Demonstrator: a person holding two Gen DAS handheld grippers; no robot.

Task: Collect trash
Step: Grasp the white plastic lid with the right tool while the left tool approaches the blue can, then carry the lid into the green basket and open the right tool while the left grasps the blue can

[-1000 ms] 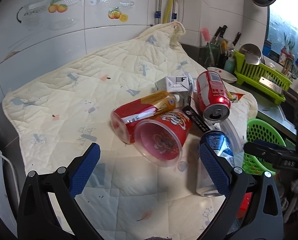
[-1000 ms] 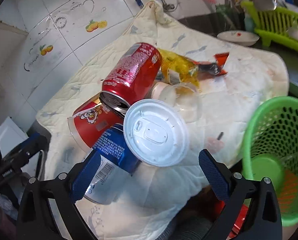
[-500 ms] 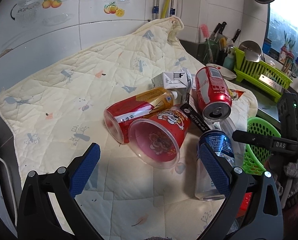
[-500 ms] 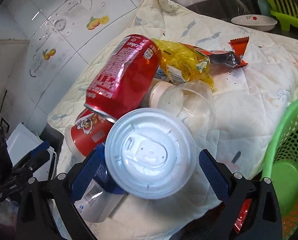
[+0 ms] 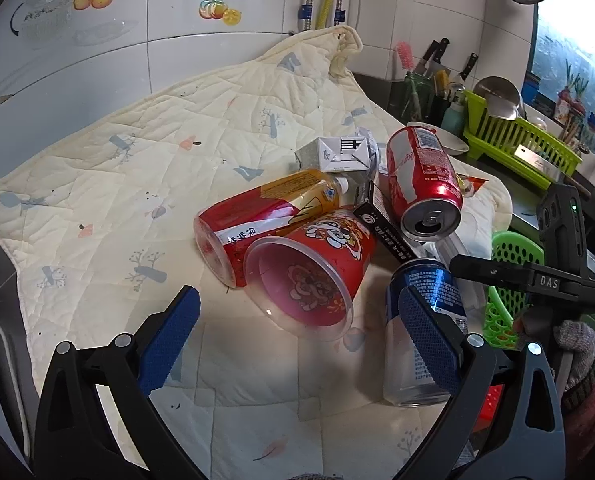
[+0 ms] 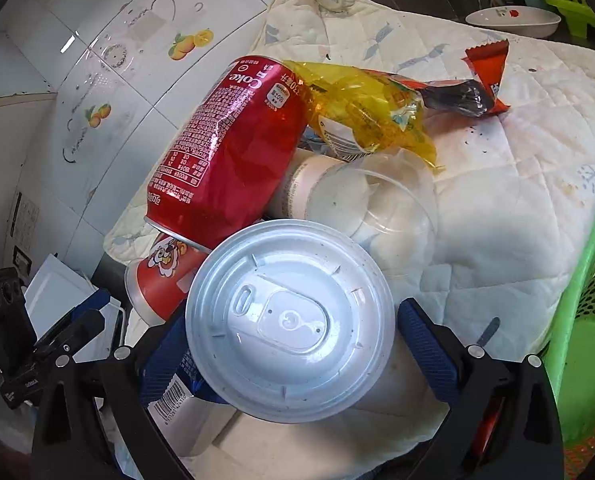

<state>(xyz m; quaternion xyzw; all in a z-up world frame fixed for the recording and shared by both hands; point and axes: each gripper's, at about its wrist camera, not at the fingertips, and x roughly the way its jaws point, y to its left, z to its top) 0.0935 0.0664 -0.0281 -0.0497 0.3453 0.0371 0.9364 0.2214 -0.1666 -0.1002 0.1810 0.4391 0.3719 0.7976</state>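
Observation:
A pile of trash lies on a cream quilted cloth (image 5: 145,152): a red Coke can (image 5: 421,184), a red plastic cup (image 5: 309,272) on its side, a blue can (image 5: 421,328), a red-labelled bottle (image 5: 257,208) and a white carton (image 5: 337,152). My left gripper (image 5: 297,328) is open just short of the red cup. My right gripper (image 6: 293,344) is open around a white round lid (image 6: 293,320), which fills the gap between its fingers. Beyond the lid are the Coke can (image 6: 225,152), a clear cup (image 6: 361,200) and a yellow wrapper (image 6: 369,116).
A green mesh basket (image 6: 585,320) stands off the cloth's right edge, also visible behind the right gripper's body (image 5: 537,276). An orange wrapper (image 6: 485,64) lies further back. A dish rack (image 5: 517,136), knives and a white bowl (image 6: 513,20) crowd the far counter. Tiled wall behind.
My right gripper has moved forward, so the white lid now lies between its fingers. My left gripper has edged a little closer to the red cup. Both stay open.

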